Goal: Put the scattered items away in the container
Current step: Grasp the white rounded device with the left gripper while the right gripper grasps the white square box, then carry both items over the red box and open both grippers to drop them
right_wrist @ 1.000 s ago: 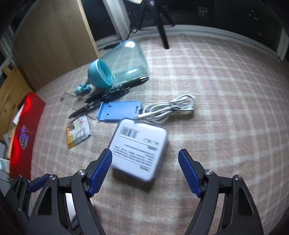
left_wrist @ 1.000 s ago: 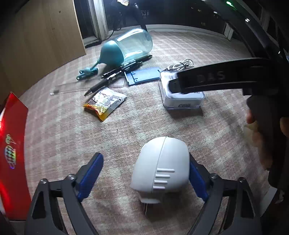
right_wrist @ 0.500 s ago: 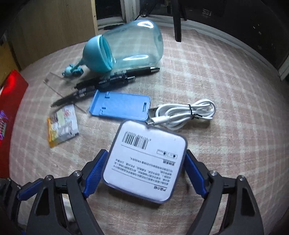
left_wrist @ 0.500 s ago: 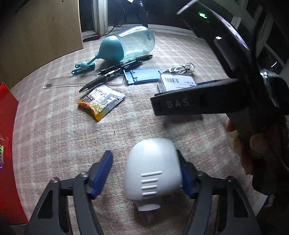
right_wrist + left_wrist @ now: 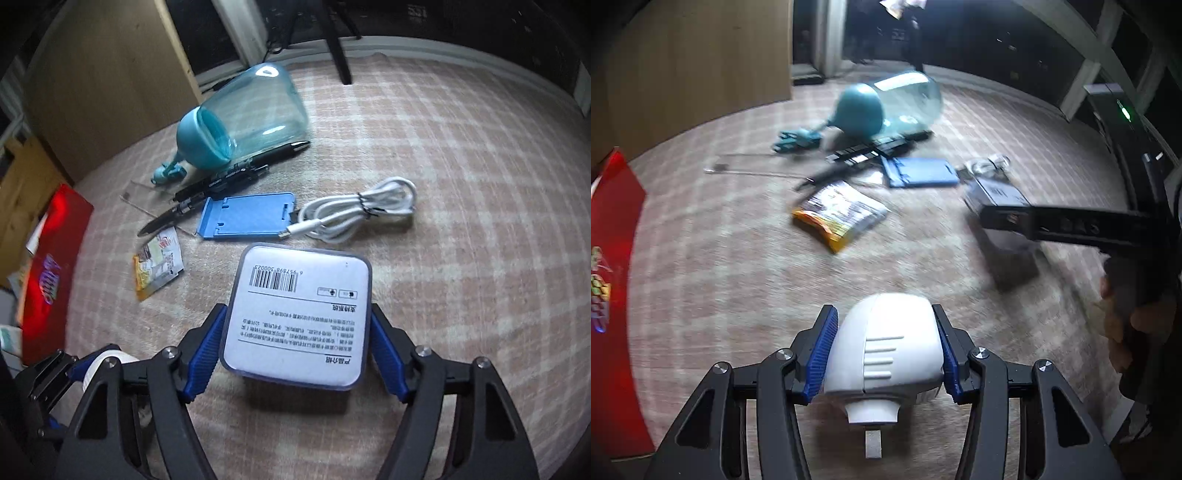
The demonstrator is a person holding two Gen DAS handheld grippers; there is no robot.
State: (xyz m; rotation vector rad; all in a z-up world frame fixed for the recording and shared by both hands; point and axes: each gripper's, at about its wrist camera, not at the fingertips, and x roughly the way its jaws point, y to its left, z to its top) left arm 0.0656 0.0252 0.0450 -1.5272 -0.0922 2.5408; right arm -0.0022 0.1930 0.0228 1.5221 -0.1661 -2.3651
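Note:
My left gripper (image 5: 884,352) is shut on a white plug adapter (image 5: 886,343), both blue pads against its sides, just above the checked cloth. My right gripper (image 5: 297,349) is shut on a square white box with a barcode (image 5: 299,314), lifted off the cloth; the box also shows in the left wrist view (image 5: 995,194). A red container (image 5: 51,273) stands at the far left, and shows in the left wrist view (image 5: 613,295). Scattered on the cloth: a snack packet (image 5: 159,262), a blue phone stand (image 5: 247,216), a white cable (image 5: 358,214), black pens (image 5: 236,173).
A teal-lidded clear bottle (image 5: 243,114) lies on its side at the back, with a clear ruler (image 5: 147,199) beside the pens. A wooden panel (image 5: 694,62) rises at the back left. A dark stand leg (image 5: 336,40) sits behind the cloth.
Both grippers have closed: the left on the white adapter, the right on the barcode box. The right gripper has raised the box off the cloth.

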